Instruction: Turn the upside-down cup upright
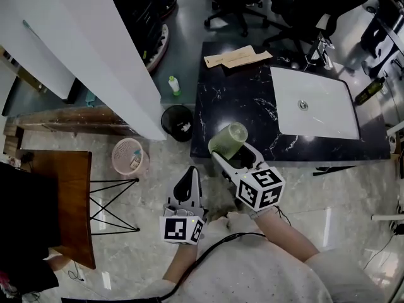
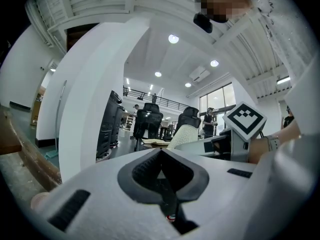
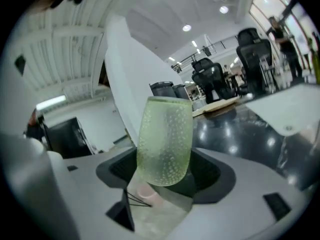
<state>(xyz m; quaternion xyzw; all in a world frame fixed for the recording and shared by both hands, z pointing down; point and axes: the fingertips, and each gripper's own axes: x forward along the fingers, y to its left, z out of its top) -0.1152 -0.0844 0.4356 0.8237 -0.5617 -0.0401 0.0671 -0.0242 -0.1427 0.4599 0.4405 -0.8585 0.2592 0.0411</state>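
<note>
Marble counter below; right gripper pinches cup, rim up (axis tilted); left gripper closed.

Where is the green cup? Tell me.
Head view, centre: the green cup is held in the right hand-held gripper, over the near-left corner of the dark counter.

Gripped between the jaws of the right gripper: a pale green translucent cup, tilted, one round end turned up and away, over the near left corner of a black white-veined marble counter. Set into that counter, a white rectangular sink; at its far edge, brown paper envelopes. Lower and to the left, over the pale stone floor, the left gripper, jaws together, nothing between them. Just beside the counter, a round black bin; near it, a pink mesh basket.
</note>
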